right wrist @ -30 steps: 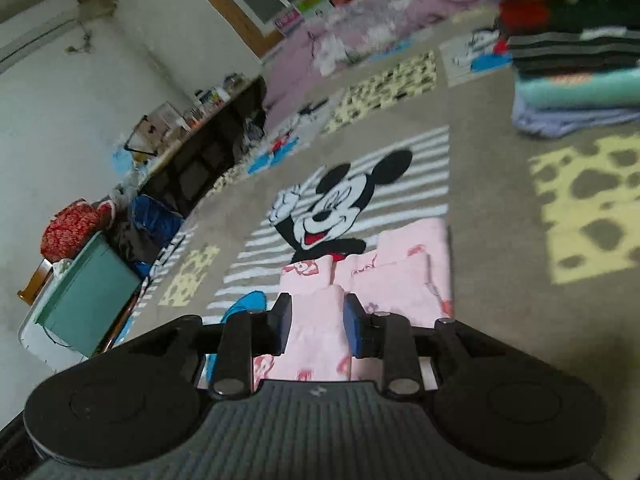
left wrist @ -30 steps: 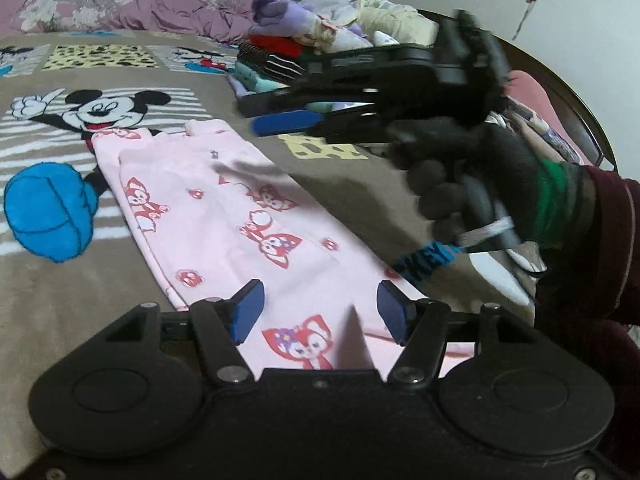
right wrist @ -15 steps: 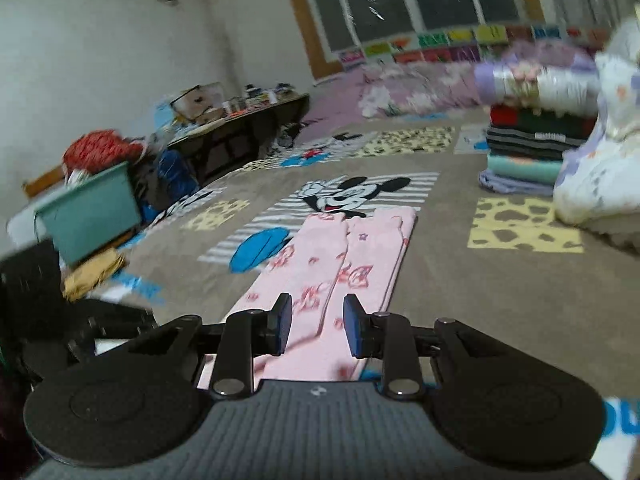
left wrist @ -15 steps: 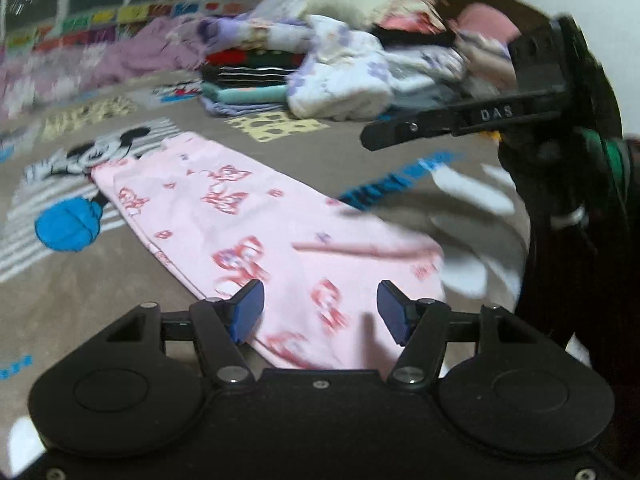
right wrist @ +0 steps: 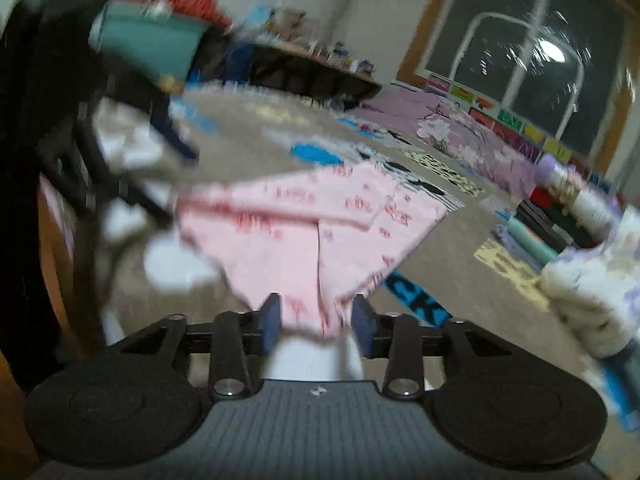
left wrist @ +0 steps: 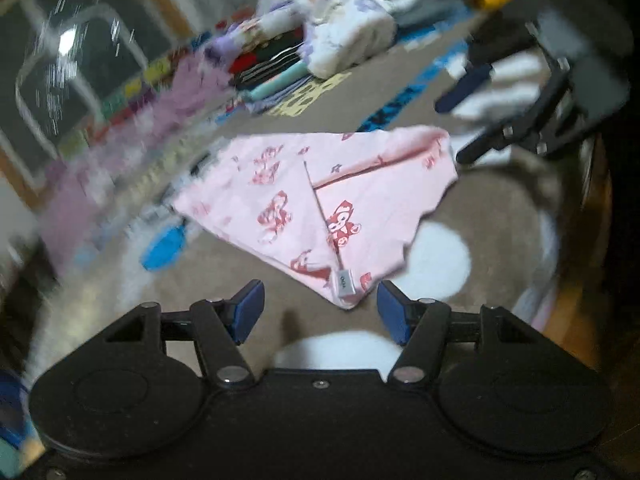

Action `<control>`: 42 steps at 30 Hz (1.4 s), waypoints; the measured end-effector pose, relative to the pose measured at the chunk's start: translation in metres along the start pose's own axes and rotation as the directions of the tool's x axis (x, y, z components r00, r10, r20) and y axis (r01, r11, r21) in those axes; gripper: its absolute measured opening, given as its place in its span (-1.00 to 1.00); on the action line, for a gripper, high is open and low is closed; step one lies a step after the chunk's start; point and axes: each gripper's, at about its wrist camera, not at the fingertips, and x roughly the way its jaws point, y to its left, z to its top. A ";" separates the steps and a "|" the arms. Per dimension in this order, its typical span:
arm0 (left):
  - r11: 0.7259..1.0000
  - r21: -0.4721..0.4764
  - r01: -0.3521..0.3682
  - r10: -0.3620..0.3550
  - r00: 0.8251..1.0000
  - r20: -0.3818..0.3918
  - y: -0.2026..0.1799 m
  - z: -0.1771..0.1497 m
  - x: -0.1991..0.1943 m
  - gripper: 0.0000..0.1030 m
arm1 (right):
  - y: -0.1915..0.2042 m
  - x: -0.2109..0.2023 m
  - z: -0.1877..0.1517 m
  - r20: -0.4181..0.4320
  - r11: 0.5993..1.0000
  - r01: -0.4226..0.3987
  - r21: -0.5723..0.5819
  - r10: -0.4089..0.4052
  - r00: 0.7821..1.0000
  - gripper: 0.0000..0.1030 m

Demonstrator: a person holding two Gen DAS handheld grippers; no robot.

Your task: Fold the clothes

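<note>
Brown blanket (left wrist: 248, 272) with its cartoon mouse print covers the bed under everything, and both views are smeared with motion. Nearest to me, the left gripper (left wrist: 320, 312) hangs just short of the pink trousers (left wrist: 304, 204), its blue fingers (left wrist: 248, 308) spread wide with nothing between them, as wide as half a second ago. The waistband corner with a small grey label (left wrist: 343, 282) points into that gap; half a second ago the gripper looked along the length of the garment instead.

The right gripper (right wrist: 316, 318) has changed more: its fingers (right wrist: 271, 316) were close together and empty, and now they stand further apart with the near edge of the pink trousers (right wrist: 312, 236) lying between them. I cannot tell whether the pads touch the cloth. It shows blurred at the upper right of the left view (left wrist: 520, 120), beside the far corner of the garment.

The trousers lie flat on the blanket, one leg on the other, and the legs run away toward the mouse print. Beyond, the stack of folded clothes (right wrist: 548, 220) and the white flowered bundle (left wrist: 344, 36) sit where they were. Farthest off, a dark window (right wrist: 532, 44) reflects a ceiling lamp.
</note>
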 end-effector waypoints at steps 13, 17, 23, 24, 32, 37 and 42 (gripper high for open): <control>0.962 -0.219 0.160 -0.141 0.985 0.100 0.022 0.009 0.019 0.21 | 0.001 -0.001 -0.014 0.001 0.999 -0.001 0.043 0.001 1.000 -0.12; 0.957 -0.209 0.203 -0.196 0.979 0.050 0.013 0.004 0.029 0.21 | 0.003 0.000 -0.015 -0.001 1.000 0.013 0.020 -0.013 1.000 -0.09; 0.980 -0.151 0.130 -0.122 0.991 0.057 0.023 0.004 0.010 0.22 | 0.014 0.007 -0.015 -0.023 0.992 0.050 -0.112 -0.053 0.998 -0.01; 0.991 -0.096 0.098 -0.095 0.995 0.035 0.019 0.002 0.009 0.22 | 0.015 0.007 -0.015 -0.024 0.989 0.058 -0.137 -0.062 0.998 0.04; 0.976 0.207 -0.074 0.080 0.997 -0.018 -0.008 -0.011 0.015 0.22 | 0.017 0.020 -0.012 -0.008 0.969 0.122 -0.216 -0.126 0.992 0.03; 0.955 0.267 -0.128 0.130 0.991 0.010 -0.014 -0.015 0.024 0.03 | 0.018 0.025 -0.013 0.016 0.969 0.125 -0.214 -0.124 0.992 -0.03; 0.946 0.281 -0.160 0.153 0.987 0.047 -0.015 -0.024 0.019 -0.03 | 0.017 0.026 -0.014 0.035 0.969 0.128 -0.212 -0.124 0.992 -0.09</control>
